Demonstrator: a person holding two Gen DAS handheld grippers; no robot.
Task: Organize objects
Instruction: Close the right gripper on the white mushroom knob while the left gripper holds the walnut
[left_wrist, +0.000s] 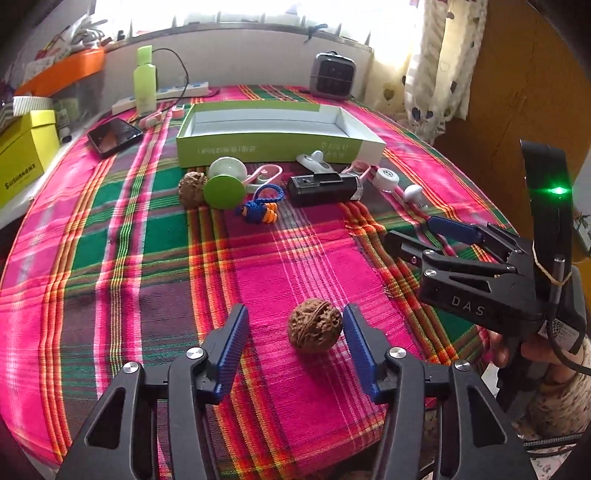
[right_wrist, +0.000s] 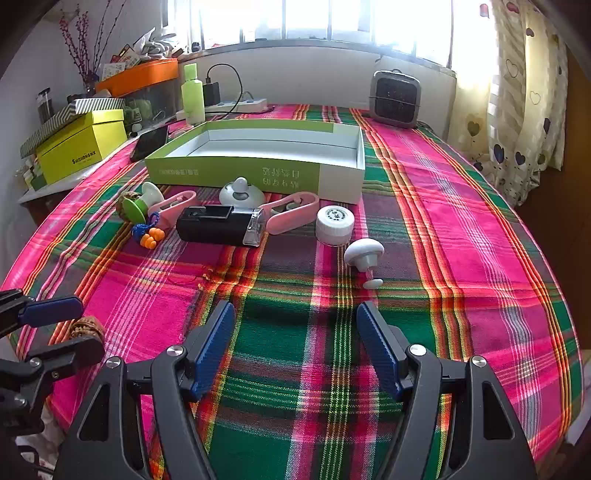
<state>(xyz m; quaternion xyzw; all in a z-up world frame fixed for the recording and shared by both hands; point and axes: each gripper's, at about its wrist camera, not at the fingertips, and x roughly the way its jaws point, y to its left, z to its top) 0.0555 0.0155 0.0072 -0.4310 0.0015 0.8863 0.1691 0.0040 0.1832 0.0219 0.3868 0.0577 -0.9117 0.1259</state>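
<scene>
My left gripper is open low over the plaid cloth, with a brown walnut lying between its blue pads, close to the right pad. My right gripper is open and empty over the cloth. It shows in the left wrist view at the right. An open green and white box lies at the back, empty. In front of it lie a second walnut, a green-capped white piece, pink clips, blue cord with orange earplugs, a black device, a white jar and a white knob.
A phone, a green bottle, a power strip and a small grey heater stand at the back. A yellow box and an orange tray sit on a side shelf at left. Curtains hang at right.
</scene>
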